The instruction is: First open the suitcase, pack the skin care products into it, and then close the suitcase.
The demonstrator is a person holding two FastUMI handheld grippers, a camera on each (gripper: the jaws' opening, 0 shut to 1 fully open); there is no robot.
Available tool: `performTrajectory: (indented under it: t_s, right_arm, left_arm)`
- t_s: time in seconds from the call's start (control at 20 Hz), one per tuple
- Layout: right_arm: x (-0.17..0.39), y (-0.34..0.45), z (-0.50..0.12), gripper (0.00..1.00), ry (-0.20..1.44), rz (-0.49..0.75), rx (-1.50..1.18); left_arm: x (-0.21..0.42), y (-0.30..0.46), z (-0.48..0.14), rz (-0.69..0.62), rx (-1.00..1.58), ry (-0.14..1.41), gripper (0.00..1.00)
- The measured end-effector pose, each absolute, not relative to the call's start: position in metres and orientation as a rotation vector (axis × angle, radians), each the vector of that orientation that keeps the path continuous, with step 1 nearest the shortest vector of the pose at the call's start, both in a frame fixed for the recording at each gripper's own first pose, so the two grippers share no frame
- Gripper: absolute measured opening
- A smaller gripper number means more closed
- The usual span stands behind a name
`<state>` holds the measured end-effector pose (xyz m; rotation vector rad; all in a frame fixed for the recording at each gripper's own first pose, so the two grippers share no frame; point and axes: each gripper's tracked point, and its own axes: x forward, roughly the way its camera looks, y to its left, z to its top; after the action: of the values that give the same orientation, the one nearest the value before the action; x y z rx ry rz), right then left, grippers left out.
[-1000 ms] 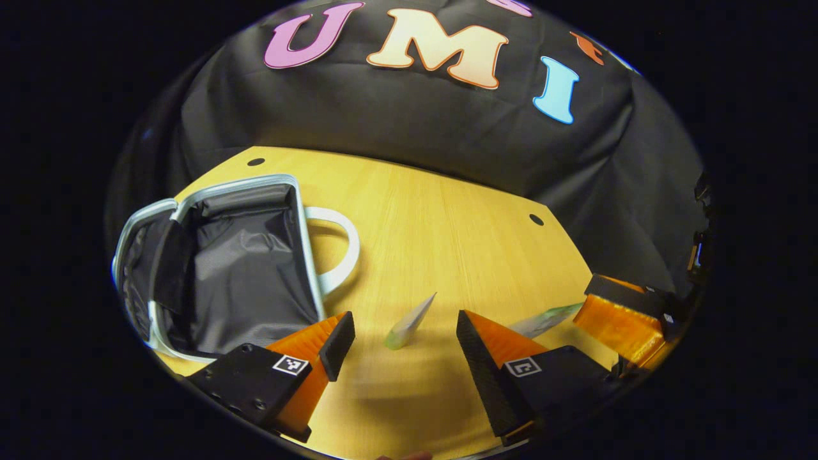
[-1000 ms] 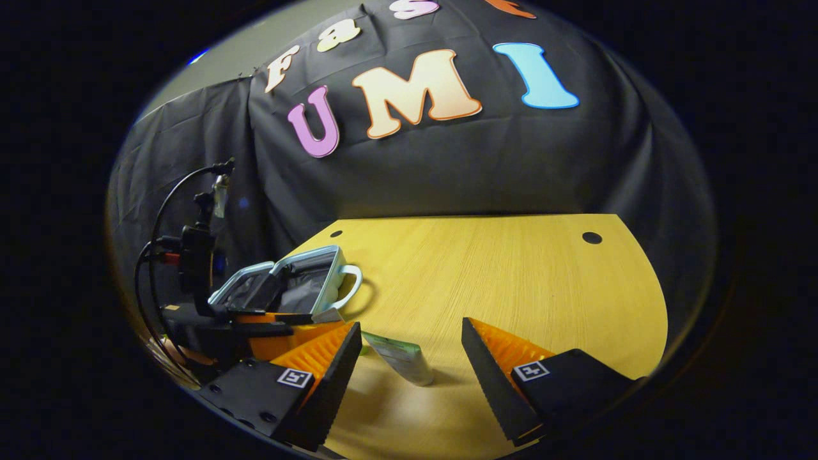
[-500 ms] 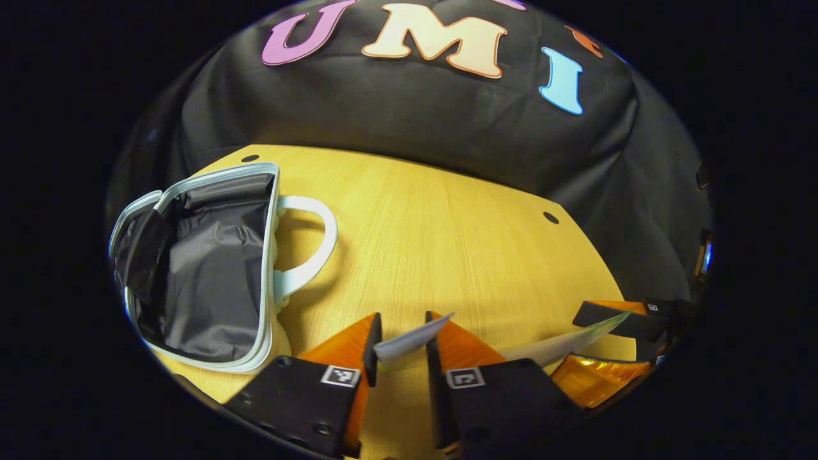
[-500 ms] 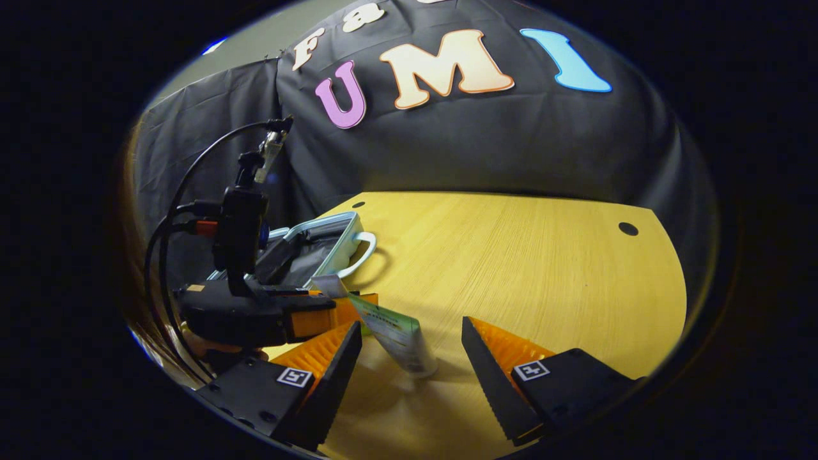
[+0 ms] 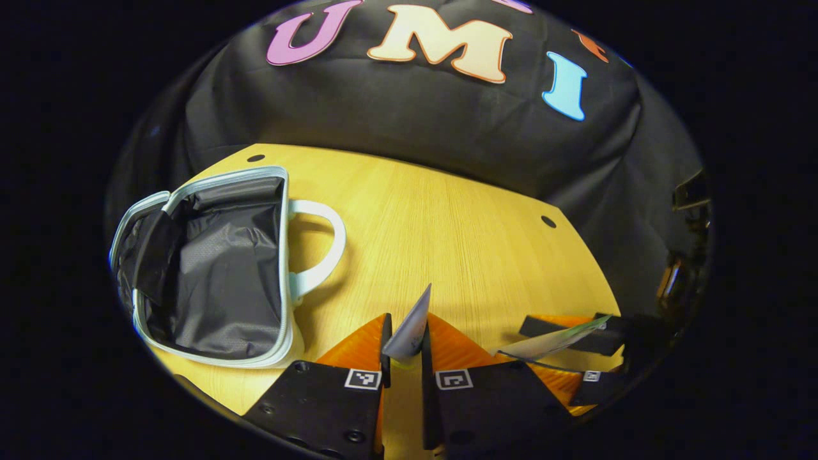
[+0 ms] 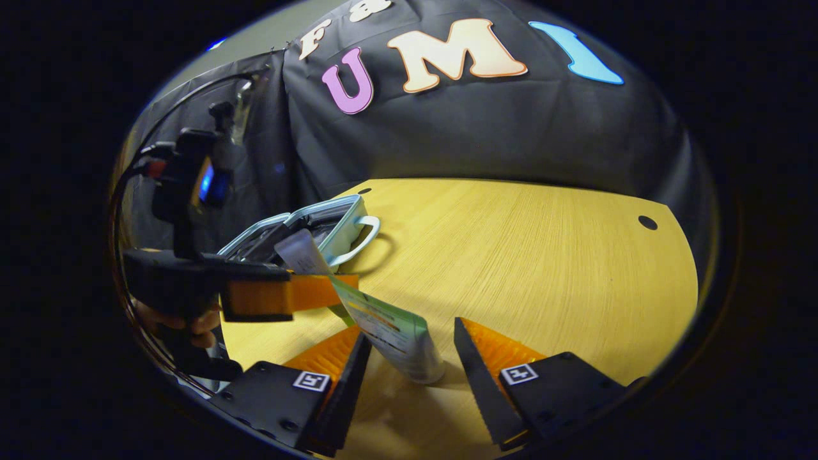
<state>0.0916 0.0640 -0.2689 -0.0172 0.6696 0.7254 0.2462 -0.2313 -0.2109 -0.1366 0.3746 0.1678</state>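
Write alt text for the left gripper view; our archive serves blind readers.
The left gripper is shut on a tube, tilted up off the table. An open suitcase with a dark lining lies to its left, handle toward the middle. The right gripper is at the lower right around a second tube.

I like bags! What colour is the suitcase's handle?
The suitcase handle looks white or very pale blue, clearest in the left gripper view.

Open grey-lined suitcase (image 5: 217, 268) lies flat; two tubes (image 5: 409, 319) (image 6: 390, 329), seemingly tilted upward.
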Motion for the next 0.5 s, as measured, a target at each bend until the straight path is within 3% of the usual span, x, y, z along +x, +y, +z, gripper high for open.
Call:
performTrajectory:
  t_s: [0.1, 0.15, 0.2, 0.5]
  right_arm:
    - [0.095, 0.064, -0.268, 0.61, 0.661, 0.710, -0.026]
    - [0.100, 0.064, -0.269, 0.60, 0.654, 0.703, -0.042]
    - [0.102, 0.061, -0.270, 0.51, 0.652, 0.687, -0.054]
    - [0.101, 0.056, -0.268, 0.33, 0.734, 0.619, -0.018]
  left_arm:
    - [0.238, -0.225, -0.200, 0.181, -0.153, 0.377, 0.17]
    - [0.232, -0.220, -0.193, 0.189, -0.158, 0.376, 0.17]
    - [0.227, -0.213, -0.184, 0.200, -0.160, 0.370, 0.17]
    - [0.187, -0.141, -0.124, 0.264, -0.168, 0.353, 0.16]
